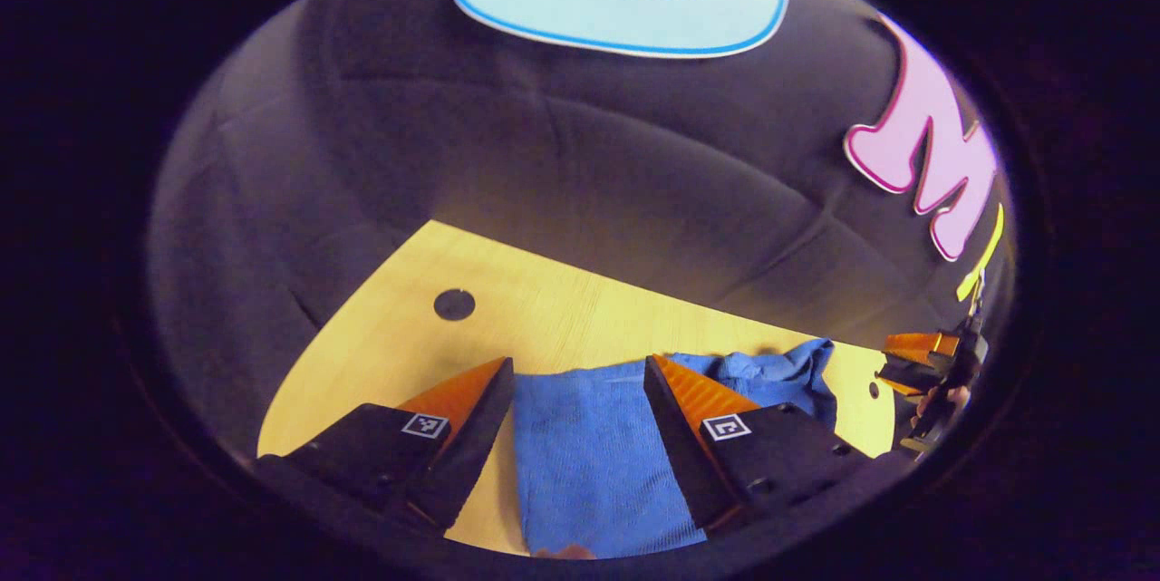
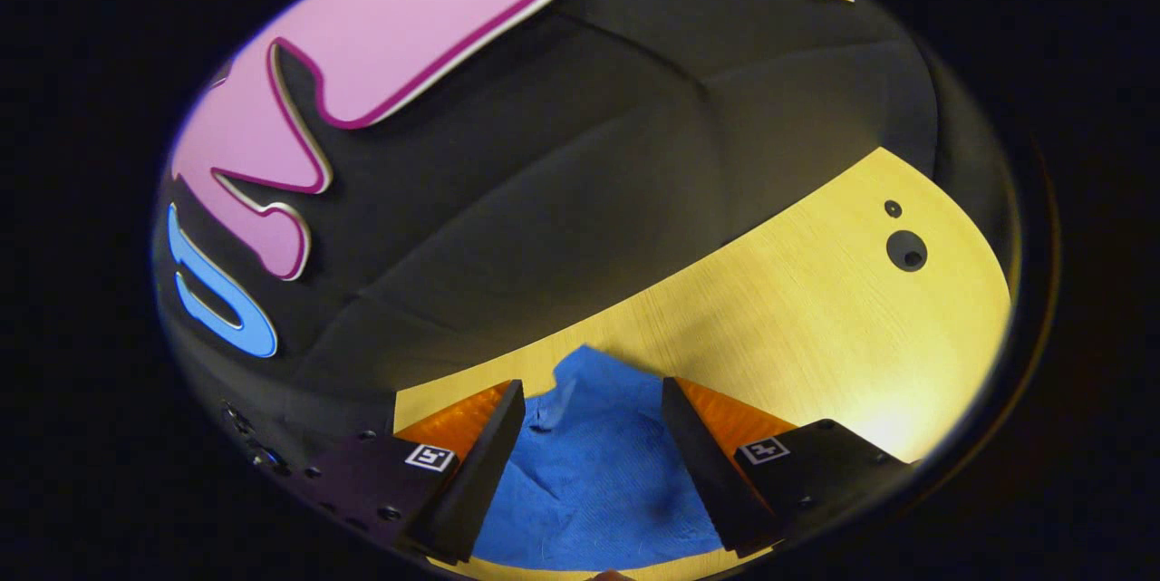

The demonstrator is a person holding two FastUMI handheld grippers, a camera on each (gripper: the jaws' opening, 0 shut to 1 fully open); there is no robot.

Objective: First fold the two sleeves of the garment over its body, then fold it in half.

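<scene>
- Left gripper [image 1: 580, 372]: fingers spread wide apart, nothing clamped between them. It sits over the near part of the garment, blue fabric showing in the gap.
- Garment [image 1: 589, 454]: blue knit cloth lying on the wooden table [image 1: 544, 300]. In the left gripper view a flat, smooth strip runs from the bottom edge up between the fingers; a rumpled, bunched section stretches off to the right, toward the other gripper.
- Right gripper [image 1: 911, 368] seen in the left gripper view at far right, just past the bunched end of the cloth, a hand holding it. From that view I can't tell whether it touches the fabric.
- Right gripper [image 2: 594, 395] in its own view: fingers also wide apart, not clamped on anything. Blue cloth fills the gap between them.
- Garment [image 2: 589, 472] in the right gripper view: wrinkled surface, a raised fold or peaked corner at its far edge just ahead of the fingertips. Bare table [image 2: 816, 309] beyond it and off to the right.
- Table top is light wood with a dark round hole [image 1: 454, 304] near the far left corner in the left gripper view; two more holes [image 2: 906, 249], one small and one larger, show far right in the right gripper view.
- Black cloth wall [image 1: 589, 164] right behind the table edge.
</scene>
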